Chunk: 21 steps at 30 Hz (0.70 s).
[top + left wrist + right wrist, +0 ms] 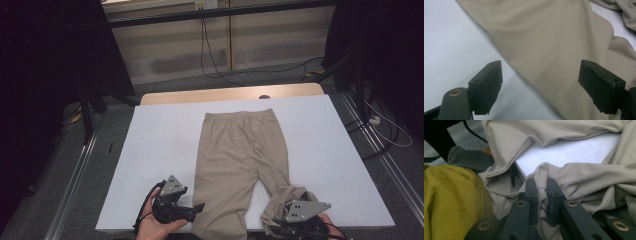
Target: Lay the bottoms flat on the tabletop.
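Observation:
A pair of beige trousers [240, 150] lies on the white table top [160, 145], waistband at the far side, legs toward me. The right leg's lower end is bunched up at the near edge. My right gripper [542, 195] is shut on a fold of that bunched trouser fabric [541, 190]; in the high view it [295, 220] sits at the crumpled leg end. My left gripper [197, 207] is held near the table's front edge beside the left leg, open, its jaws wide over the edge of the left trouser leg [549, 50] without pressing on it.
The white top [446, 45] is bare to the left of the trousers. A wooden edge [230, 92] shows at the table's far side, cables [210, 55] run over the floor behind. A yellow-green garment [451, 200] and a grey sleeve [469, 157] are close by my right gripper.

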Available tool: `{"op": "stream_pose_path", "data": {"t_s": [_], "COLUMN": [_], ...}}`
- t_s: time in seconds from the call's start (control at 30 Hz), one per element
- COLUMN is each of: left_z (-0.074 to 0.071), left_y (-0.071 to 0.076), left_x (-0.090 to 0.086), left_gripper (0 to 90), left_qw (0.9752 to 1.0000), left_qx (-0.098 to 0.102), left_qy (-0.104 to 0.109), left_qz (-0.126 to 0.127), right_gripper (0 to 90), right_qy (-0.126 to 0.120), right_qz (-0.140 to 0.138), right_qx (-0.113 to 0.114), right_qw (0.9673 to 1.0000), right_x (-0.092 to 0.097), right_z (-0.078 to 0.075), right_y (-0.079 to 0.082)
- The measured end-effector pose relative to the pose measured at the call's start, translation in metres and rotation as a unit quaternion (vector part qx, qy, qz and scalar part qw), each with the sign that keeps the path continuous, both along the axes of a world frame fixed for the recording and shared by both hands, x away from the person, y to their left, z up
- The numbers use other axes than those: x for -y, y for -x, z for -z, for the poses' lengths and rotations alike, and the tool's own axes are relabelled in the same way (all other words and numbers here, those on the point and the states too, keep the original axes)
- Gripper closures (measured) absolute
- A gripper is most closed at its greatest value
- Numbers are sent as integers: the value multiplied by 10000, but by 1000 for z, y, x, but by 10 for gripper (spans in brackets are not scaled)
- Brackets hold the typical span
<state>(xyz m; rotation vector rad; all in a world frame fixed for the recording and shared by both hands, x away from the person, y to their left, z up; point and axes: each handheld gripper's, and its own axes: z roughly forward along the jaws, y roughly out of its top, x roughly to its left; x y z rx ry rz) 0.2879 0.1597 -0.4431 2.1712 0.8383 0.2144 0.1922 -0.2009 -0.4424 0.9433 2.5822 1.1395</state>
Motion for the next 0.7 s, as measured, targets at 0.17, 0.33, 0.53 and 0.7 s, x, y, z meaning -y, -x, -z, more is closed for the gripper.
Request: {"op": "stream_pose_path", "data": {"t_s": [0.17, 0.33, 0.53, 0.7], "left_z": [0, 1, 1, 1], "left_y": [-1, -1, -1, -2], "left_x": [1, 1, 1, 2], "left_gripper": [197, 197, 197, 197], "left_qw": [10000, 10000, 10000, 10000], "left_qx": [-6, -11, -19, -16], "left_qy": [-14, 4, 11, -31], "left_qz": [24, 10, 13, 27], "right_gripper": [501, 417, 382, 693], "right_qy": [-407, -525, -146, 71], "right_qz": [435, 905, 1464, 1218], "right_qx": [213, 548, 65, 4], "right_qw": [9980, 9930, 9891, 9925], "right_x": [13, 28, 47, 39], "right_z": [-12, -26, -5, 0], "right_y": [-14, -40, -81, -67]}}
